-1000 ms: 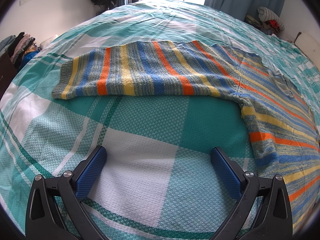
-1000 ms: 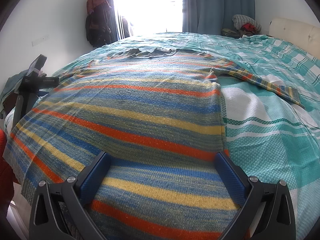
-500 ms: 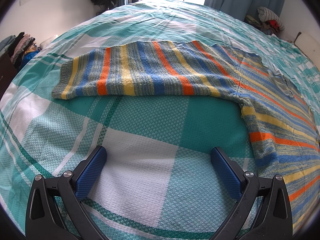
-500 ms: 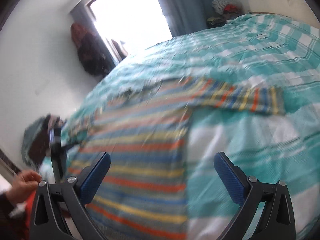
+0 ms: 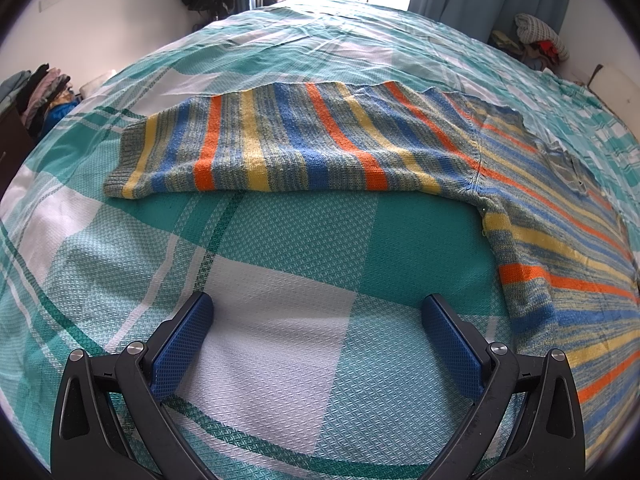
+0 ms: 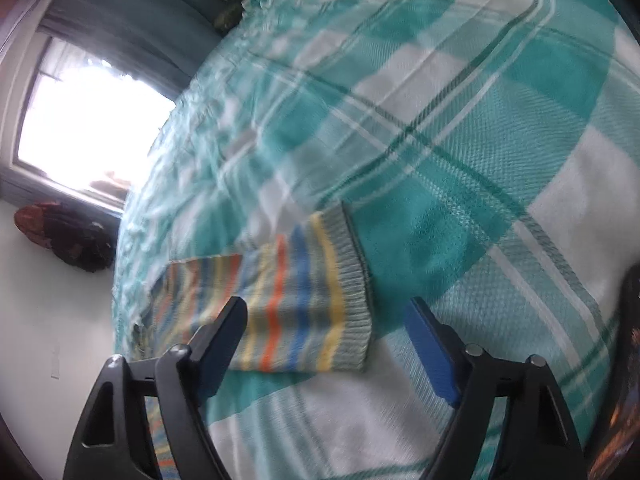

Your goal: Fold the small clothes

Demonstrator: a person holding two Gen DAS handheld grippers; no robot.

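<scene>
My right gripper (image 6: 326,322), jaws apart, should pinch the cuff (image 6: 352,280) at 12 o'clock squarely; left gripper (image 5: 318,344) gapes empty.

I count one striped sweater (image 5: 360,144) spread on one bed (image 5: 280,240), with two sleeves: one lying far across my left wrist view, its ribbed cuff (image 5: 120,160) at the left, and a second cuff (image 6: 352,280) between my fingers in the right wrist view. I see two claws, the left claw (image 5: 318,340) and the right claw (image 6: 326,340), each with two fingers spread wide and holding nothing. Off the bed I count one window (image 6: 80,128) and one clothes pile (image 5: 536,36) at the far right.
</scene>
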